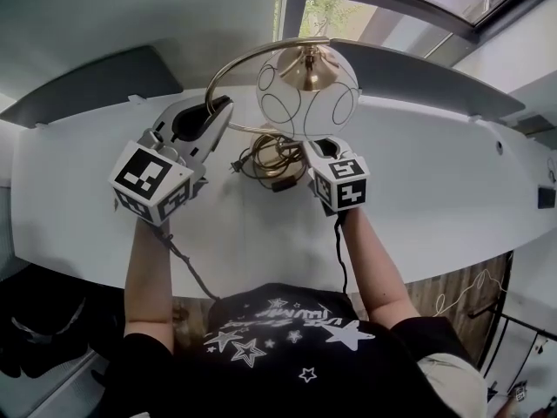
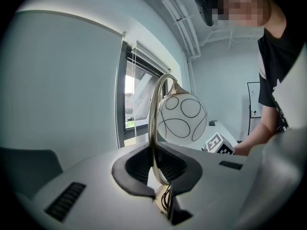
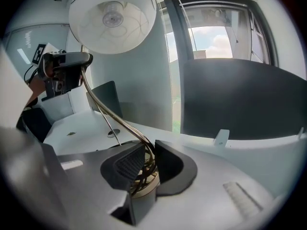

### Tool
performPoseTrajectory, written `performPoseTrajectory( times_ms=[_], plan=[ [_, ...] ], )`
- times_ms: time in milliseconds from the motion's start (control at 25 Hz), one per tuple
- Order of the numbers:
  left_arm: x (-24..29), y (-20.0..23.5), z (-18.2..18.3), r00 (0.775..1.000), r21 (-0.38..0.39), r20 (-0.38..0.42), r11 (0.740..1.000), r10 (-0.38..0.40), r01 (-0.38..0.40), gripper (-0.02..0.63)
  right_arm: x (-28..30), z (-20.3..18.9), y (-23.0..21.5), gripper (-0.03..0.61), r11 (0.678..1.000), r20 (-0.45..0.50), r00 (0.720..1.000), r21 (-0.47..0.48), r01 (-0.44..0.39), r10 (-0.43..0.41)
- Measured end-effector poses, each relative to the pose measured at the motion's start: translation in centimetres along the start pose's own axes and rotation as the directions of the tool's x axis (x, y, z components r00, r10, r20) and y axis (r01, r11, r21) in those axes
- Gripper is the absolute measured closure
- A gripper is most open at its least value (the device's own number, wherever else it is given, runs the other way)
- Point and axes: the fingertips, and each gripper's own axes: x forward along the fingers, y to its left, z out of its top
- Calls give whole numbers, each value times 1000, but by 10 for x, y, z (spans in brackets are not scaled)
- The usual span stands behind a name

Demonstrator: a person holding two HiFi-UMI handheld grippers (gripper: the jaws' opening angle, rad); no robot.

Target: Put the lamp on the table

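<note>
Brass lamp (image 1: 306,90) | left gripper (image 2: 162,175) clamped on its arc (image 2: 152,128) | right gripper (image 3: 149,166) gripping cord-wrapped stem (image 3: 136,134) | base (image 3: 144,189) mostly hidden

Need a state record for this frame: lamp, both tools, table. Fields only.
lamp: white globe with black line pattern, on a curved brass arm
cord: coiled at the base
left tool: shut on brass arm
right tool: shut on base, among the coiled cord
table: white, below the lamp
base touching table: cannot tell
</note>
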Motion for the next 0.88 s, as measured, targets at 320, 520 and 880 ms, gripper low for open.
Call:
performPoseTrajectory(
  times_ms=[320,520,880],
  plan=[
    [-3,-9,11,1000,34,-14,999,5,-4,592,-5,1,1,523,1000,15,1000,-7,0,0],
    [-1,-16,9,1000,63,-17,998,3,-2,592,-5,-1,2,523,1000,21,1000,9,-5,5],
    [3,-17,9,1000,64,-12,998,29,-28,592,4,-4,-2,524,1000,14,1000,-7,-20,20]
  ],
)
